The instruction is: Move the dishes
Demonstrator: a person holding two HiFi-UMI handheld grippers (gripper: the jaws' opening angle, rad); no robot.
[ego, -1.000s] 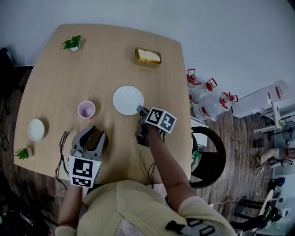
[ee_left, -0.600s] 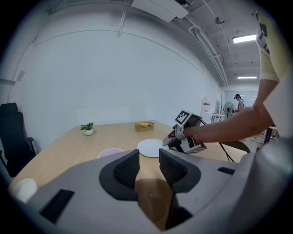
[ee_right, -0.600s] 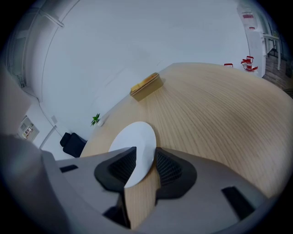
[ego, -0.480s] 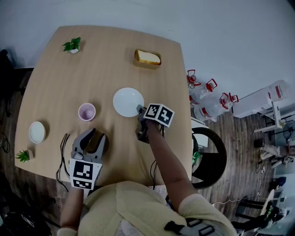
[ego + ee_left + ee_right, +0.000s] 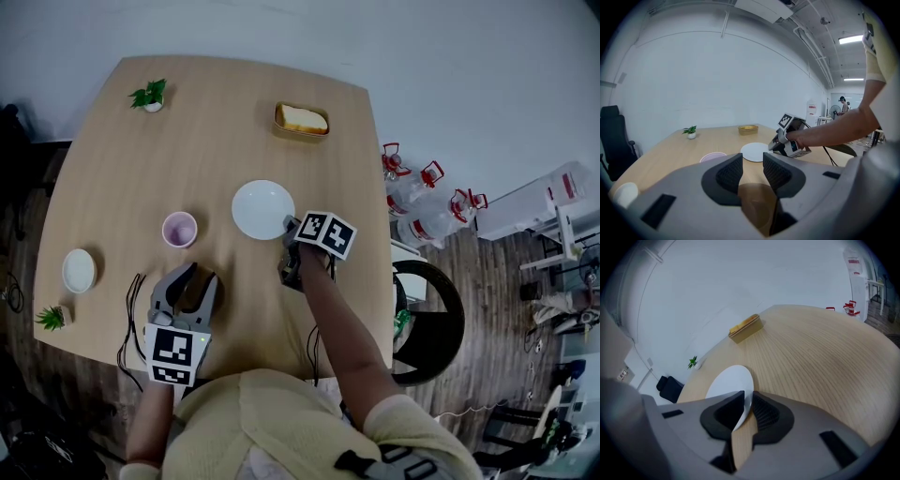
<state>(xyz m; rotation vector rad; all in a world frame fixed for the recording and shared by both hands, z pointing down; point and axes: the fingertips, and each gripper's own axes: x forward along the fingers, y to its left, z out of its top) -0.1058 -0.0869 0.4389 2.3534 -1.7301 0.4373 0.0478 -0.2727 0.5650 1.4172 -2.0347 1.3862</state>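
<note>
White plate rim is pinched by the right gripper, its jaws having just been closing; lift should be kept level. Left gripper is held spread, empty.

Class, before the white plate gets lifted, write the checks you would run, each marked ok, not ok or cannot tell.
1. Right hand-held gripper on the white plate rim: ok; its jaws have just been closing, rim between them.
2. Grip firm enough to lift: cannot tell.
3. Left hand-held gripper open, empty: ok.
4. Pink cup apart from the plate: ok.
5. Plate bare: ok.
</note>
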